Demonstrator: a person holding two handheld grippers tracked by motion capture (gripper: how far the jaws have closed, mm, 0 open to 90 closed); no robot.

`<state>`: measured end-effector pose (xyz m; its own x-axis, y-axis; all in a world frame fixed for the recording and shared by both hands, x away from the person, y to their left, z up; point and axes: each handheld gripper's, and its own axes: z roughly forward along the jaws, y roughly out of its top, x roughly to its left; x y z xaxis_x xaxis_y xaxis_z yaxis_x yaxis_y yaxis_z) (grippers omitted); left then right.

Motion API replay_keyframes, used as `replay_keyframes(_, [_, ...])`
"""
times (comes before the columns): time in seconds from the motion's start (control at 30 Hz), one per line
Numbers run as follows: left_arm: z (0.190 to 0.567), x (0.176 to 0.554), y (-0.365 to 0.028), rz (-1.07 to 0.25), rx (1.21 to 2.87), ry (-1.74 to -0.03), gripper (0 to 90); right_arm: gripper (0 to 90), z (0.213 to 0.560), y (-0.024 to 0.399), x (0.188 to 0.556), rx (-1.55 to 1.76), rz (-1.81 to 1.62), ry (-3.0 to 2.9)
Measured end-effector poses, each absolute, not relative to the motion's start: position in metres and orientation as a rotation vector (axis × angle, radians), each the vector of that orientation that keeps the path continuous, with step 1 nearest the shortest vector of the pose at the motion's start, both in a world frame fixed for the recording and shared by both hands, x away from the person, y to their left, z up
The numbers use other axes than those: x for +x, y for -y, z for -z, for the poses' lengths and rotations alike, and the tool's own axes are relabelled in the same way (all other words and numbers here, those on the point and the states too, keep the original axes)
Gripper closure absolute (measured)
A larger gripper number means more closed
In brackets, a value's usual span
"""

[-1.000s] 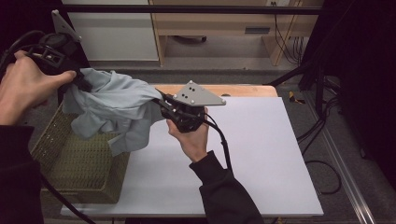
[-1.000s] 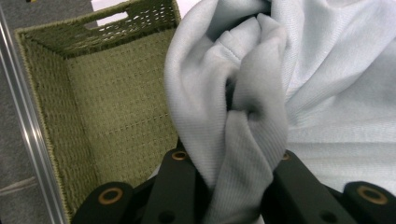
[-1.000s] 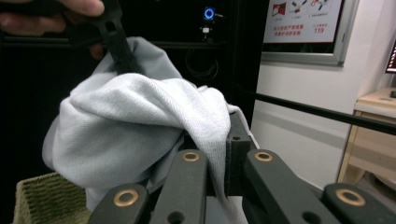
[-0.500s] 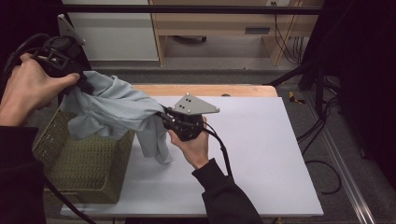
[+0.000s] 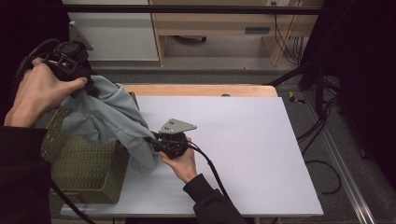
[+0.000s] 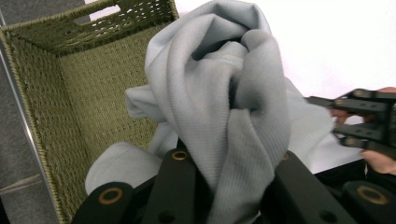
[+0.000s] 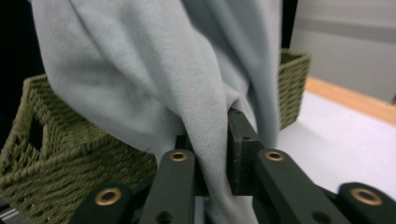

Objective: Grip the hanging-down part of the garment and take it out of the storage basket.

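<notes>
1. Since the earlier frame, the right gripper [image 5: 154,143] has come down from above the basket to just over the table [image 5: 243,140], drawing the lower end of the grey garment [image 5: 109,119] with it toward 6 o'clock.
2. Right gripper: its jaws have just been opening slightly, yet a fold of the garment [image 7: 205,154] lies pinched between them; the cloth hangs at 12 o'clock from the jaws.
3. Left gripper [image 5: 88,88]: jaws clamped tight on a bunched part of the garment [image 6: 233,116], held high at 10 o'clock from the right gripper.
4. Garment: stretched as a sloping band between the two grippers, its upper part over the green woven basket [image 5: 84,163], its lower tip touching the table at 9 o'clock from the right gripper.
5. Basket: stands at the table's left edge, partly under the cloth.
</notes>
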<state>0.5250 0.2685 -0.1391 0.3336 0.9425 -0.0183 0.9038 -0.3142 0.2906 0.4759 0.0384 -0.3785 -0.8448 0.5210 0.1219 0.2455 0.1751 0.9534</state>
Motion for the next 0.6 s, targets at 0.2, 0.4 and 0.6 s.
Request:
replay_keyframes(0.2, [0.143, 0.525, -0.271, -0.225, 2.347, -1.668, 79.5, 55.0, 0.381, -0.04, 0.468, 0.687, -1.721, -2.246])
replay_keyframes(0.4, [0.143, 0.524, -0.272, -0.226, 2.352, -1.659, 79.4, 33.3, 0.363, -0.014, 0.453, 0.674, -1.774, -2.183])
replay_keyframes(0.6, [0.143, 0.523, -0.272, -0.224, 2.354, -1.653, 79.4, 19.5, 0.361, 0.031, 0.445, 0.748, -1.75, -2.069])
